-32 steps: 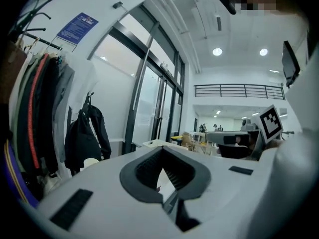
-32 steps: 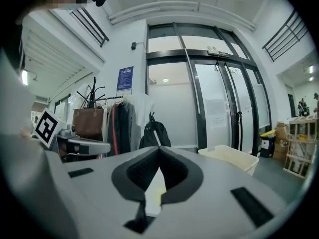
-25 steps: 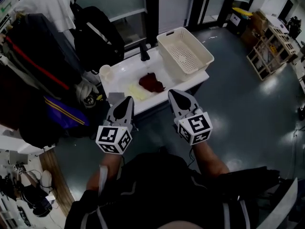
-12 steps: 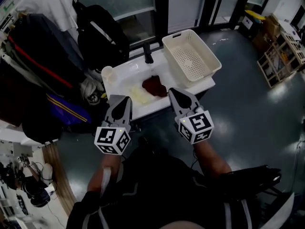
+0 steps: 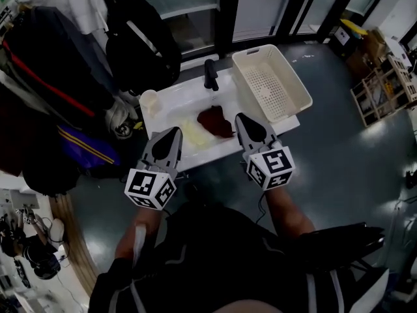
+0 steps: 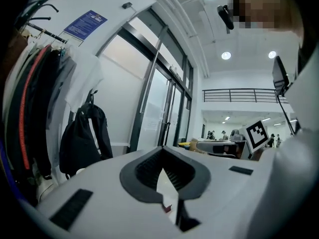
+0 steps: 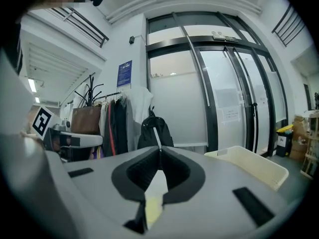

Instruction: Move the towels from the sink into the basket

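Both grippers have drawn nearer the sink since a second ago, and their tips now lie over its near edge in the head view; the two towels lie where they lay before.

The left gripper [image 5: 171,139] has its jaws closed tip to tip with nothing between them, and its own view shows the same [image 6: 162,157], with only a sliver of white basin and a speck of red seen through the slot behind the tips. The right gripper [image 5: 244,124] is likewise closed and empty [image 7: 159,153], with white and a pale yellow patch showing through its slot.

Both point away from the person, roughly level, side by side and apart. Each is held at the end of a bare forearm reaching out from a dark-clad torso, with its marker cube towards the person.

The dark red towel [image 5: 215,120] lies crumpled in the sink [image 5: 171,100], just beside the right gripper's tip in the head view. The pale yellow towel [image 5: 193,134] lies flatter, to the left of the red one, between the two grippers' tips.

The basket [image 5: 296,91], cream with a perforated floor, sits at the sink's right end and holds no towel. A black faucet [image 5: 211,75] stands at the sink's far edge, and a black backpack [image 5: 140,41] hangs beyond it to the left.
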`<state>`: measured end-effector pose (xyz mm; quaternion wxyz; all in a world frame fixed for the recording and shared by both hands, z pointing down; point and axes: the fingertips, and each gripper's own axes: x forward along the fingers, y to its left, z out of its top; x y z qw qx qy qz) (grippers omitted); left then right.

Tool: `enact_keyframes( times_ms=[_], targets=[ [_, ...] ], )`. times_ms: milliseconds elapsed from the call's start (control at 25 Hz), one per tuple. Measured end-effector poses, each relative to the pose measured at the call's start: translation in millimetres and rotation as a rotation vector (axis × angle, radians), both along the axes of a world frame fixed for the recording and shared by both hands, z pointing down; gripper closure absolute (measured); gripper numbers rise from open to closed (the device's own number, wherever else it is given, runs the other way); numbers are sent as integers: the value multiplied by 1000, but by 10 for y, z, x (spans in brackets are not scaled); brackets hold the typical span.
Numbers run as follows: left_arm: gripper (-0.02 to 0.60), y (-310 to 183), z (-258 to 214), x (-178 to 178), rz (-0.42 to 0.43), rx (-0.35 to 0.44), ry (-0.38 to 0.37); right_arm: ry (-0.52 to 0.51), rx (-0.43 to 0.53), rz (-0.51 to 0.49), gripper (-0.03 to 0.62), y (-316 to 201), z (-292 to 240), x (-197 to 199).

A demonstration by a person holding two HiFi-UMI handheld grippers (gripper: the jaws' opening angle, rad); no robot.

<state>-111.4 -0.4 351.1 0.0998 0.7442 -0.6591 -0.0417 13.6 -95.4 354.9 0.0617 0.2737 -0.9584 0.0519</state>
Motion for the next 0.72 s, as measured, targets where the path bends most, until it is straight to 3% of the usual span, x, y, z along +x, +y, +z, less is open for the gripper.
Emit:
enact_keyframes(
  times_ms=[360,720],
  targets=[
    [575,-243,213,-555,-39,-43,34,52,-13,12,584,-288,147,-432],
    [575,-411,357,-748,0,-54,85,153,-65,18,505,-581,538,-714]
  ],
)
